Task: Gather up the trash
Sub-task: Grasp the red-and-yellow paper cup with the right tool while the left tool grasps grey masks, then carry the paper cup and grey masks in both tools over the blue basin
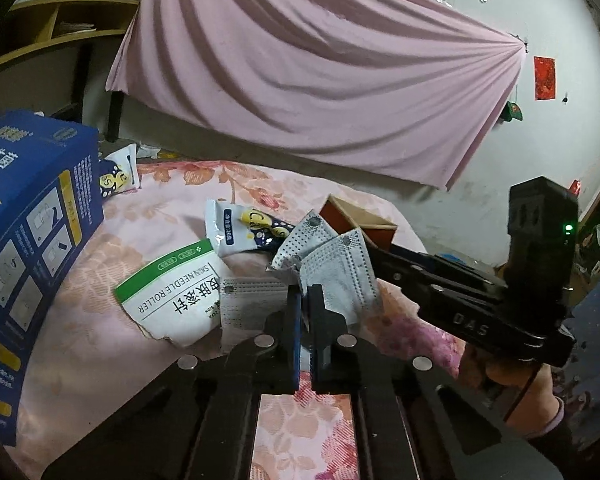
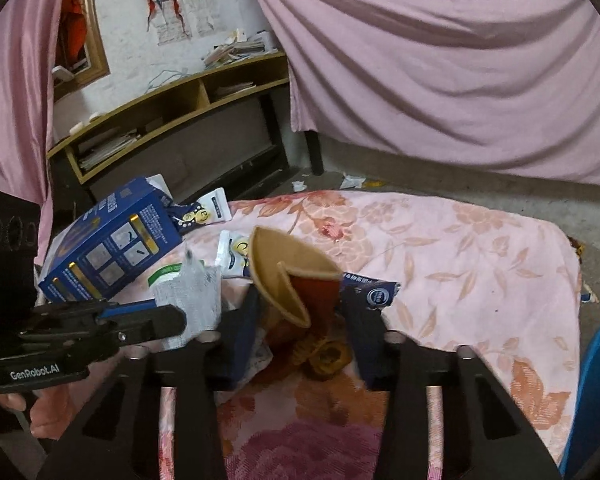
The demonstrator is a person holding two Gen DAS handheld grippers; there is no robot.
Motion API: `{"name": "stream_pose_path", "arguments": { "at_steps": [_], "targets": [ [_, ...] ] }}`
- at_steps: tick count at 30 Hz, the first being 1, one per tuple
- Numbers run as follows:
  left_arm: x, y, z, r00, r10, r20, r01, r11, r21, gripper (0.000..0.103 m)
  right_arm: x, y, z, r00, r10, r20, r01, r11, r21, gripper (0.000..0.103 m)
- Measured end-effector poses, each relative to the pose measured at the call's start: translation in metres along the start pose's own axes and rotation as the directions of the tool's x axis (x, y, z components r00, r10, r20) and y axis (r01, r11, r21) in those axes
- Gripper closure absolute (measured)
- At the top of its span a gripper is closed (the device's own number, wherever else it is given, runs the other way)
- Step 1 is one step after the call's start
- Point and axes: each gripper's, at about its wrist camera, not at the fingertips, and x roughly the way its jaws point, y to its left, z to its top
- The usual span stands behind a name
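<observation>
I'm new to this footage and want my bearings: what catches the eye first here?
The pink curtain fills the background. On the floral bedspread lies a litter heap, with a blue box at its left. The left tongs are shut on a grey face mask; the right tongs straddle a red carton.

The right gripper (image 2: 296, 328) stands open around a red box (image 2: 300, 292) with a tan flap on the floral bed (image 2: 460, 248). At nine o'clock, the left gripper (image 2: 180, 322) pinches a grey mask (image 2: 196, 292). A blue carton (image 2: 112, 244) lies at ten o'clock.
</observation>
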Motion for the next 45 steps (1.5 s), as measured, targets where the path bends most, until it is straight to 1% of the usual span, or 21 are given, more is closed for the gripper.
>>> {"name": "stream_pose_path", "arguments": {
  "at_steps": [3,6,10,15,19,22,24,25,28,29,31,33,34,39,42,43,45],
  "targets": [
    [-0.01,-0.006,0.001,1.0,0.008,0.025,-0.008,1.0,0.015,0.103,-0.001,0.0,-0.001,1.0,0.006,0.001,-0.006,1.0,0.001,0.082],
    [-0.021,-0.015,0.001,0.998,0.024,0.062,-0.027,0.999,0.04,0.103,-0.007,0.002,-0.003,1.0,0.01,0.019,-0.01,1.0,-0.004,0.086],
    [-0.036,-0.029,0.003,0.994,0.038,0.101,-0.046,0.996,0.078,0.103,-0.021,0.004,-0.006,0.998,-0.003,0.07,0.004,1.0,-0.013,0.088],
    [-0.054,-0.046,0.006,0.986,0.058,0.154,-0.075,0.991,0.11,0.103,-0.045,0.004,-0.009,0.989,-0.021,0.146,0.023,1.0,-0.013,0.089],
    [-0.062,-0.065,0.009,0.977,0.067,0.203,-0.098,0.985,0.145,0.103,-0.071,0.006,-0.011,0.971,-0.044,0.236,0.05,0.999,-0.021,0.089],
    [-0.065,-0.081,0.012,0.967,0.066,0.247,-0.111,0.979,0.173,0.103,-0.093,0.005,-0.013,0.947,-0.067,0.313,0.078,0.997,-0.023,0.089],
    [-0.065,-0.093,0.016,0.961,0.055,0.273,-0.11,0.975,0.194,0.103,-0.11,0.005,-0.015,0.922,-0.099,0.374,0.116,0.993,-0.024,0.089],
    [-0.065,-0.101,0.018,0.957,0.045,0.287,-0.108,0.972,0.207,0.103,-0.12,0.005,-0.017,0.904,-0.117,0.412,0.14,0.99,-0.025,0.089],
    [-0.063,-0.125,0.024,0.948,0.012,0.319,-0.094,0.966,0.242,0.103,-0.142,0.004,-0.02,0.858,-0.157,0.488,0.186,0.982,-0.012,0.089],
    [-0.062,-0.133,0.026,0.945,-0.001,0.326,-0.087,0.963,0.254,0.103,-0.151,0.002,-0.023,0.837,-0.177,0.518,0.209,0.978,-0.004,0.089],
    [-0.055,-0.153,0.03,0.941,-0.03,0.337,-0.072,0.956,0.285,0.103,-0.163,-0.001,-0.026,0.804,-0.209,0.557,0.245,0.969,0.011,0.089],
    [-0.051,-0.164,0.032,0.939,-0.056,0.339,-0.055,0.95,0.308,0.103,-0.178,-0.005,-0.031,0.764,-0.252,0.594,0.288,0.957,0.035,0.089],
    [-0.047,-0.173,0.034,0.937,-0.072,0.341,-0.045,0.946,0.321,0.103,-0.186,-0.008,-0.033,0.741,-0.276,0.612,0.312,0.949,0.051,0.089],
    [-0.023,-0.217,0.035,0.934,-0.148,0.325,0.016,0.926,0.377,0.103,-0.214,-0.027,-0.046,0.66,-0.377,0.65,0.401,0.908,0.119,0.089],
    [-0.008,-0.239,0.033,0.934,-0.188,0.305,0.052,0.913,0.405,0.103,-0.232,-0.045,-0.057,0.62,-0.442,0.648,0.445,0.879,0.173,0.089],
    [-0.001,-0.248,0.032,0.933,-0.203,0.297,0.064,0.907,0.416,0.103,-0.239,-0.053,-0.061,0.604,-0.473,0.642,0.464,0.863,0.199,0.089],
    [0.01,-0.264,0.029,0.933,-0.227,0.278,0.091,0.898,0.43,0.103,-0.25,-0.066,-0.069,0.581,-0.518,0.628,0.491,0.838,0.237,0.089]
  ]
}}
